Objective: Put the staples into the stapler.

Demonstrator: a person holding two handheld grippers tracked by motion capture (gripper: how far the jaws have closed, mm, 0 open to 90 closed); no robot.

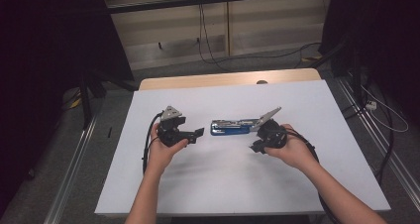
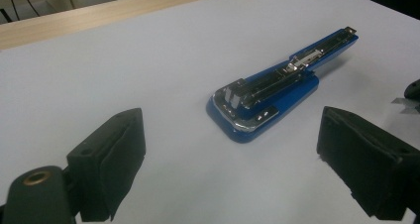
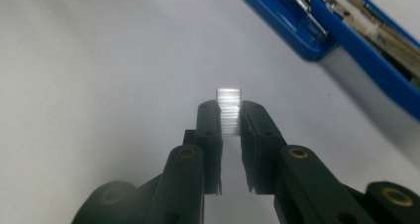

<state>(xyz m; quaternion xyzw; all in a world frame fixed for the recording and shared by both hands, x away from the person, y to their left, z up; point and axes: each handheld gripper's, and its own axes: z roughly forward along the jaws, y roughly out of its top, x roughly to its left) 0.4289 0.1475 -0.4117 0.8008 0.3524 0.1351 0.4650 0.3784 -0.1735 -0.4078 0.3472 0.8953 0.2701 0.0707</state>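
A blue stapler (image 1: 230,127) lies open on the white desk (image 1: 297,184), near its middle, between the 2 hand-held grippers. Its top arm is swung back so the metal staple channel faces up, as the left gripper view shows (image 2: 277,95).

The left hand-held gripper (image 1: 198,133) sits just left of the stapler, held in the person's left hand (image 1: 166,147). Its jaws are spread wide apart and grip nothing; in its own view the stapler's broad front end lies on the desk beyond and between the 2 black pads (image 2: 116,154).

The right hand-held gripper (image 1: 257,145) is held in the person's right hand (image 1: 292,152), just right of the stapler's far end and slightly nearer the person. Its jaws are pressed in on a short strip of staples (image 3: 229,110), which stands upright between the fingertips (image 3: 210,122), its shiny top poking above them. In that view the stapler's blue body (image 3: 346,40) crosses the upper right corner, close to the strip but not touching it.
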